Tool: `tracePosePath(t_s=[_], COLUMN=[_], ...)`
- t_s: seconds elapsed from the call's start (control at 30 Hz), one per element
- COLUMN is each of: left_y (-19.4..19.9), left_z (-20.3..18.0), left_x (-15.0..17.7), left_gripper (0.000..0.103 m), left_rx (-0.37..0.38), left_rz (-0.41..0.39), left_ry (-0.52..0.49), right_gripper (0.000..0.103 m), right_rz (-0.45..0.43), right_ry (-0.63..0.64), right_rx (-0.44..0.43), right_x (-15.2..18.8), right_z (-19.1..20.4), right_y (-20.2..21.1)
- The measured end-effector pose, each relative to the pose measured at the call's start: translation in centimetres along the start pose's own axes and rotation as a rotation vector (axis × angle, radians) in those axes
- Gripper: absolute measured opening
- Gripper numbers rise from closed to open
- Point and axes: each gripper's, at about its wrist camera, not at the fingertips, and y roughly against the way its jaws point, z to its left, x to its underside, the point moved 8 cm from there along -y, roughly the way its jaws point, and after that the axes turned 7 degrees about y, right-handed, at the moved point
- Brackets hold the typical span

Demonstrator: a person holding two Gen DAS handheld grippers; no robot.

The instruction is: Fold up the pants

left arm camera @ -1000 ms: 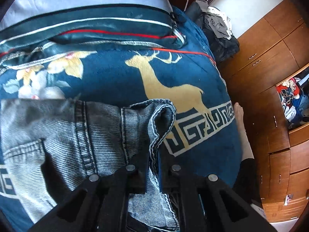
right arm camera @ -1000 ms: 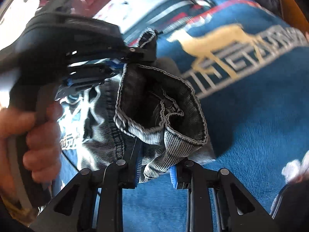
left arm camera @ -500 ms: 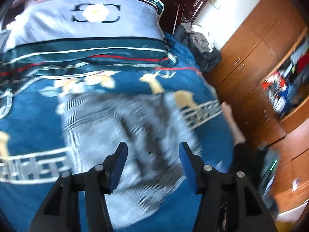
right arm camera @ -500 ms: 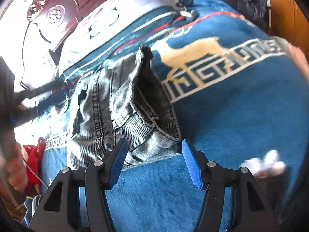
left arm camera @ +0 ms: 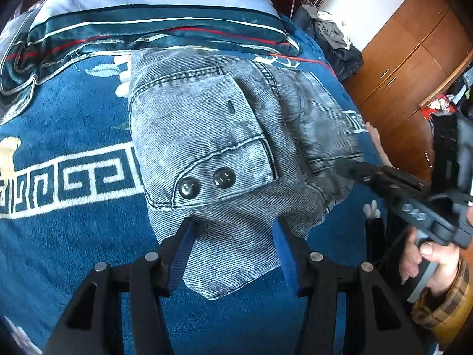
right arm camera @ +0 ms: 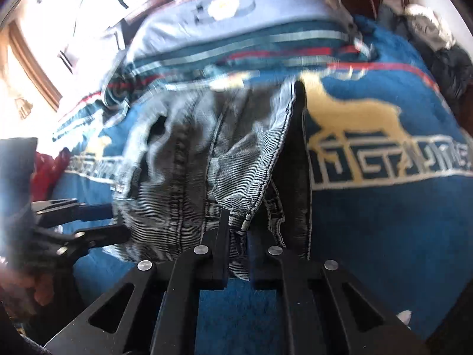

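Observation:
The grey denim pants [left arm camera: 212,136] lie folded in a bundle on the blue blanket [left arm camera: 65,130], a buttoned pocket flap facing up. My left gripper [left arm camera: 233,236] is open, its blue pads on either side of the near edge of the bundle. In the right wrist view the pants [right arm camera: 189,153] are blurred by motion, and my right gripper [right arm camera: 238,230] is shut on their near edge. The right gripper [left arm camera: 348,165] also shows in the left wrist view, reaching into the bundle's right side. The left gripper [right arm camera: 118,219] shows in the right wrist view, at the bundle's left.
A striped pillow [left arm camera: 153,9] lies across the head of the bed. A dark clothes pile [left arm camera: 337,44] sits at the far right corner. Wooden wardrobes [left arm camera: 414,68] stand to the right. A bare foot [left arm camera: 375,142] rests by the bed's right edge.
Both grippers let go of the pants and drew back. The left is still open, now at the bundle's near edge. The right has shut again on the bundle's edge.

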Motion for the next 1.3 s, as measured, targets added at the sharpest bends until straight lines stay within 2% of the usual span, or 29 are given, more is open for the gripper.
tracePosePath(t_s=[0.1, 0.17, 0.23, 0.33, 0.43, 0.47, 0.5, 0.53, 0.6, 0.7, 0.77, 0.87, 0.93, 0.97, 1.0, 1.03, 1.07, 1.13, 1.23, 1.27, 1.3], left_y=[0.1, -0.3, -1.0, -1.9, -1.5, -1.1, -0.6, 0.0, 1.6, 2.5, 1.9, 0.3, -0.7, -1.3, -1.8, -2.4, -3.0, -4.0, -5.1, -5.4, -5.5], left_z=[-0.3, -0.4, -0.6, -1.0, -1.1, -1.0, -1.0, -1.0, -1.3, -1.5, -1.2, 0.0, 0.9, 1.2, 1.6, 1.9, 2.0, 2.3, 2.5, 2.5, 2.6], left_x=[0.3, 0.6, 0.8, 1.5, 1.5, 1.3, 1.1, 0.7, -0.4, -3.3, -4.9, -7.2, -8.2, -8.5, -8.6, -8.4, -8.1, -7.7, -7.2, -7.1, -7.0], left_gripper=[0.056, 0.056, 0.056, 0.056, 0.056, 0.056, 0.056, 0.056, 0.056, 0.056, 0.056, 0.056, 0.056, 0.056, 0.056, 0.056, 0.056, 0.056, 0.056, 0.056, 0.056], left_rx=[0.013, 0.018, 0.016, 0.006, -0.009, -0.002, 0.005, 0.013, 0.036, 0.029, -0.002, -0.038, -0.031, -0.020, -0.018, -0.034, -0.055, -0.086, -0.083, -0.073, -0.069], left_rz=[0.004, 0.014, 0.031, 0.057, 0.052, 0.053, 0.049, 0.038, 0.002, -0.046, -0.053, -0.062, -0.063, -0.058, -0.051, -0.042, -0.035, -0.030, -0.030, -0.034, -0.038], left_ry=[-0.024, -0.032, -0.037, -0.070, -0.090, -0.084, -0.082, -0.082, -0.090, -0.092, -0.083, -0.046, 0.016, 0.042, 0.055, 0.057, 0.046, 0.018, 0.016, 0.022, 0.024], right_gripper=[0.008, 0.008, 0.008, 0.008, 0.011, 0.020, 0.035, 0.040, 0.054, 0.057, 0.057, 0.055, 0.049, 0.042, 0.026, 0.017, 0.012, 0.009, 0.008, 0.008, 0.008], right_rz=[-0.081, -0.092, -0.037, 0.096, 0.097, 0.097, 0.095, 0.082, 0.002, -0.081, -0.095, -0.101, -0.061, -0.041, -0.028, -0.007, 0.000, -0.015, -0.003, 0.028, 0.049], right_ry=[-0.045, -0.082, -0.106, -0.122, -0.149, -0.160, -0.170, -0.178, -0.207, -0.250, -0.258, -0.234, -0.244, -0.270, -0.303, -0.349, -0.365, -0.331, -0.231, -0.231, -0.245], right_rx=[0.015, 0.020, 0.053, 0.085, 0.061, 0.054, 0.062, 0.076, 0.055, -0.020, -0.038, -0.049, -0.057, -0.077, -0.104, -0.148, -0.154, -0.133, 0.017, 0.062, 0.070], right_x=[-0.4, -0.2, 0.7, 3.2, 3.2, 3.0, 2.7, 2.4, 1.1, -1.5, -3.7, -7.4, -8.6, -9.0, -9.0, -9.2, -9.4, -10.0, -9.9, -9.3, -8.8], right_z=[-0.2, -0.6, -1.6, -3.3, -3.7, -3.7, -3.9, -4.2, -4.9, -5.9, -6.7, -7.2, -7.6, -7.9, -8.2, -8.6, -8.8, -8.8, -9.2, -10.0, -10.6], right_y=[2.8, 3.4, 1.9, -2.4, -2.6, -2.1, -1.4, -0.7, 1.3, 2.6, 1.8, -0.6, -2.9, -4.1, -4.9, -6.1, -6.5, -6.8, -7.4, -8.2, -8.9])
